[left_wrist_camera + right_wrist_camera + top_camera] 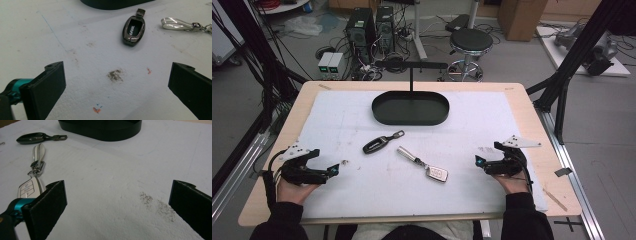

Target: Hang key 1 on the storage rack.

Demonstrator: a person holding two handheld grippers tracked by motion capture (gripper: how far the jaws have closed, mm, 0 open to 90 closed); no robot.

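Your left gripper (333,170) stood wide and empty, the dark key fob (377,145) nearer it, up-right, long axis slanting toward the black tray (410,108); your right gripper (478,161) was equally wide.

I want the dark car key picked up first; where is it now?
In the high view the dark car key lies left of centre on the white mat, between the black tray and the white key.

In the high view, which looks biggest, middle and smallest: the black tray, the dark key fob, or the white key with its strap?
1. Black tray, by far the biggest.
2. White key with its strap, longer end to end.
3. Dark key fob, a bit shorter.
The two keys look close in size, so their order is less sure.
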